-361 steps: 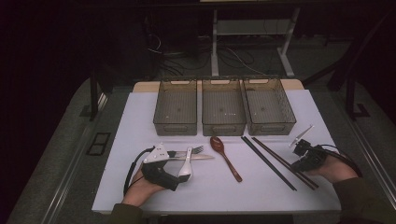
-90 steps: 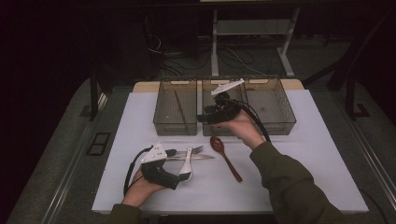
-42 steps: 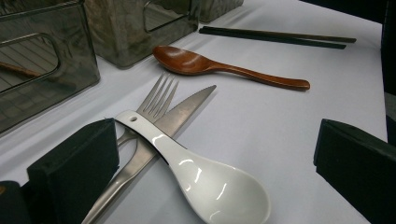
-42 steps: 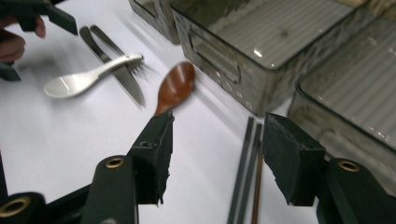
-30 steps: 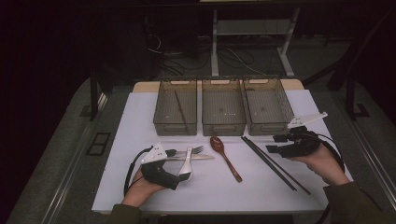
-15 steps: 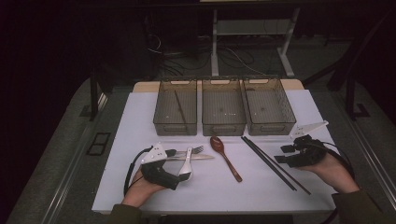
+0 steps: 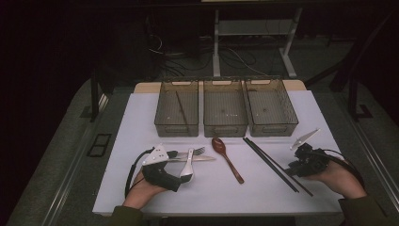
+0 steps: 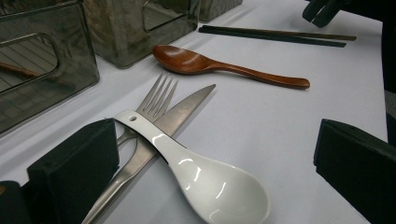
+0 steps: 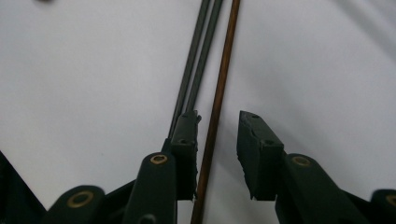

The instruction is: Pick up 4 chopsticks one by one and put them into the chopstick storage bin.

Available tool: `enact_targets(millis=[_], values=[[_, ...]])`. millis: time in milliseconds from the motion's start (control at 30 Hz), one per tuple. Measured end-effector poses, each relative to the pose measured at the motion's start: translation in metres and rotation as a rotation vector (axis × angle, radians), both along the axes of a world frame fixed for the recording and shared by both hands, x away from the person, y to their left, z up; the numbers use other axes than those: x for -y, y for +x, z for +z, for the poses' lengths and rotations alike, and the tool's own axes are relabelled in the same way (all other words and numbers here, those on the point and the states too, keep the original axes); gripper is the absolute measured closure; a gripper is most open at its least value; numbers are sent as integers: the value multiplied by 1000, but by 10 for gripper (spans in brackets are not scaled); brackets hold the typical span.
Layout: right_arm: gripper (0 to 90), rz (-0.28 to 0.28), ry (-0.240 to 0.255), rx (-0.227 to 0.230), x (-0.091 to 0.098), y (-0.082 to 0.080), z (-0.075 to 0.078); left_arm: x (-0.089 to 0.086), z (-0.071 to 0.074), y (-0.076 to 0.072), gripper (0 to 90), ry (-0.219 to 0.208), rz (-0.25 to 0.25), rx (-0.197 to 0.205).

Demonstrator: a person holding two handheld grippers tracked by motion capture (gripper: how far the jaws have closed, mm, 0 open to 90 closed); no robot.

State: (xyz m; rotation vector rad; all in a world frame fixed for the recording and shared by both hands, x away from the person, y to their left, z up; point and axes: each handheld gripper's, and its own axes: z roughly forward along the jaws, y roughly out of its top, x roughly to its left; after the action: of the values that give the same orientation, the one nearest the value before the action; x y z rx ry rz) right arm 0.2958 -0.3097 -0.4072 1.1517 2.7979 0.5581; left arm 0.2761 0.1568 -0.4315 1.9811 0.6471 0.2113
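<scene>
Two dark chopsticks (image 7: 263, 157) (image 9: 198, 56) and one brown chopstick (image 9: 224, 70) lie slanted on the white table right of centre. My right gripper (image 7: 291, 170) (image 9: 218, 122) is low over their near ends. Its jaws have just been closing and straddle the brown chopstick, with a gap still on the right side, so it is open. My left gripper (image 7: 178, 167) (image 8: 217, 140) rests open at the front left, with a white ceramic spoon (image 7: 188, 165) (image 8: 210, 186) between its jaws. That spoon lies across a fork (image 8: 159, 95) and a knife (image 8: 187, 107).
A wooden spoon (image 7: 226, 153) (image 8: 187, 60) lies mid-table. Three clear bins stand in a row at the back: the left bin (image 7: 162, 117) holds one chopstick (image 7: 181, 107), beside the middle bin (image 7: 225, 128) and the right bin (image 7: 273, 128). Dark floor surrounds the table.
My right gripper came back from over the bins to the chopsticks, sank toward the table, and its jaws narrowed around the brown chopstick. The left gripper stayed put.
</scene>
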Motion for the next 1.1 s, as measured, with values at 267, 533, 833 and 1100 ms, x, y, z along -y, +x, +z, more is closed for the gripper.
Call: enact_targets(millis=[267,533,833,1100], values=[[745,4,-75,-65,-3,0,-6,0,0,0,0,3,-1,-1],[779,10,-118,-93,-7,0,-12,0,0,0,0,2,0,0],[818,4,-159,-87,-12,1,-13,0,0,0,0,1,0,1],[846,-19,-130,-99,-8,3,-13,0,0,0,0,1,-1,1]])
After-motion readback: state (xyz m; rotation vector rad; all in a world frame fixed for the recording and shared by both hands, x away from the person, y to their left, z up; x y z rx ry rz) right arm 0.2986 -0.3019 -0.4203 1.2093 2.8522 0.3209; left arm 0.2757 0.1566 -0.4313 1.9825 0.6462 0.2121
